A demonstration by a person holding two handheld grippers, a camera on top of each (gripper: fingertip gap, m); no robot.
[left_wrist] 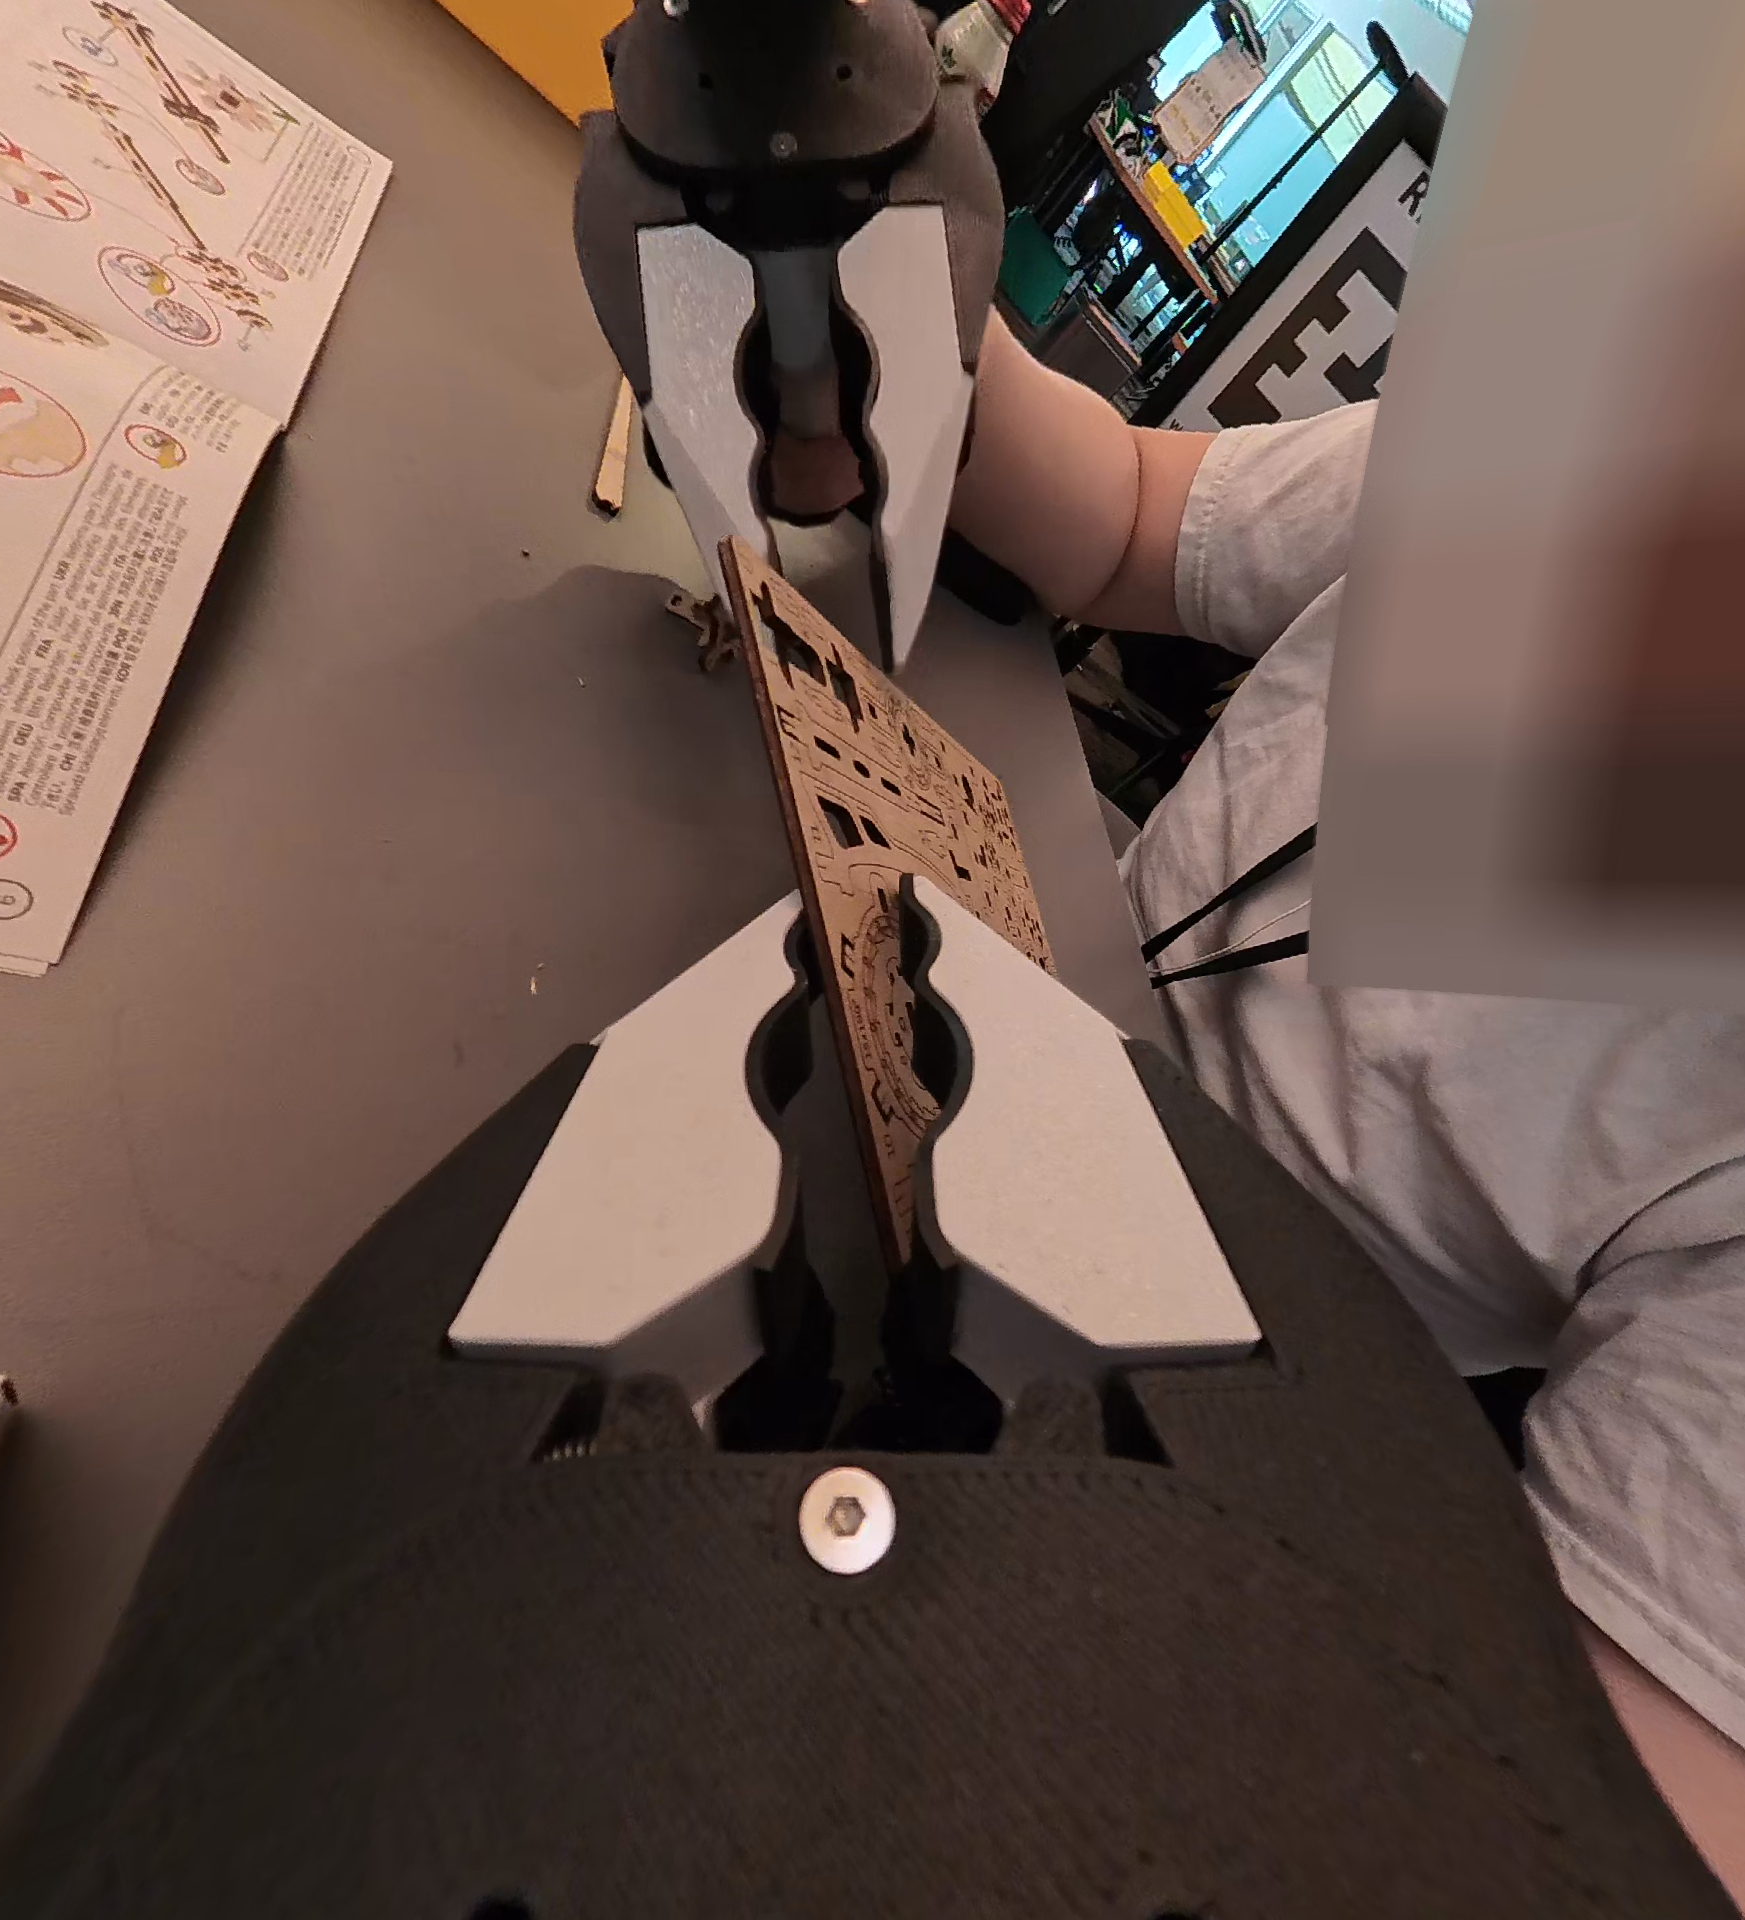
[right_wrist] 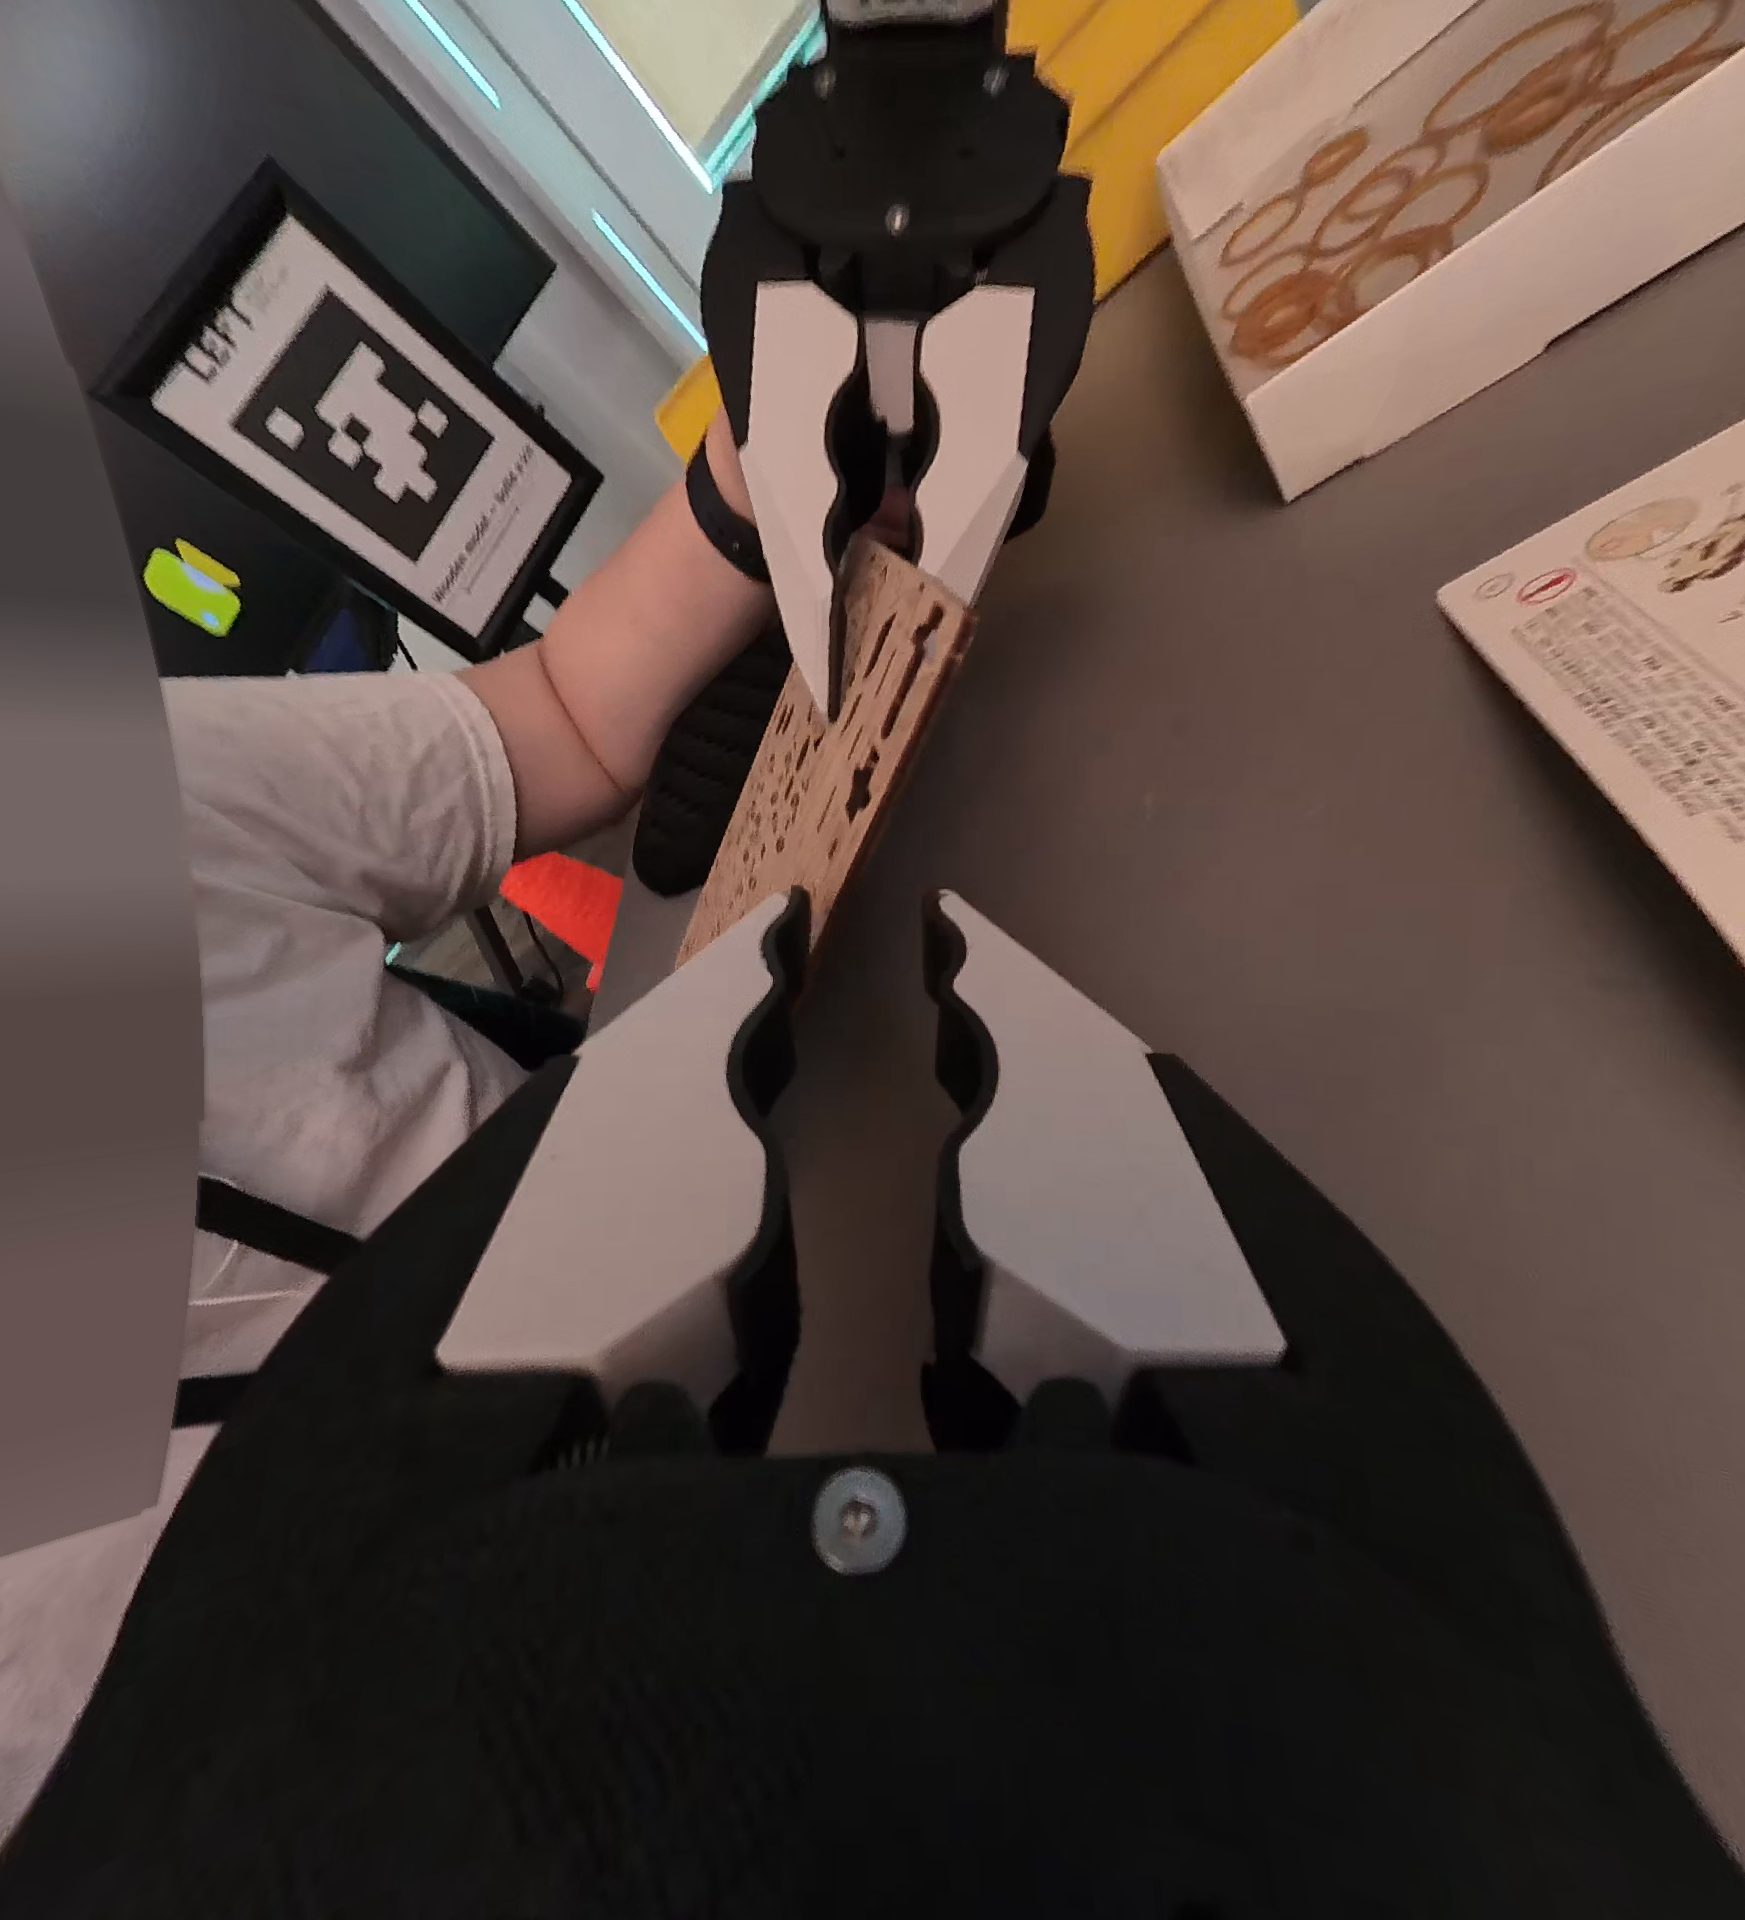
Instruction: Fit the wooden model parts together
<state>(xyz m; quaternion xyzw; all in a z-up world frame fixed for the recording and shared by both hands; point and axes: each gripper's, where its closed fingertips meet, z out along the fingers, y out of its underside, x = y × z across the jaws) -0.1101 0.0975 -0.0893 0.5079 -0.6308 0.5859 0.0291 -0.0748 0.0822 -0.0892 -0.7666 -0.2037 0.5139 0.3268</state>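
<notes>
The left gripper [left_wrist: 852,904], nearest the lens, is seen clamped on the wooden parts sheet [left_wrist: 889,790] held edge-up between its fingers, while the right gripper [right_wrist: 863,914], spread and empty at the sheet's far end, is best closed squarely; small loose parts [left_wrist: 696,623] beyond stay indistinct.

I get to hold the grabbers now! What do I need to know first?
Left gripper: shut on the wooden parts sheet, held on edge above the grey table.
Right gripper: open, empty, its tips at the sheet's far end.
Instruction booklet lies open; a box of wooden rings sits behind.
Done: sheet picked up.
Left: press parts out, fit them together.
</notes>
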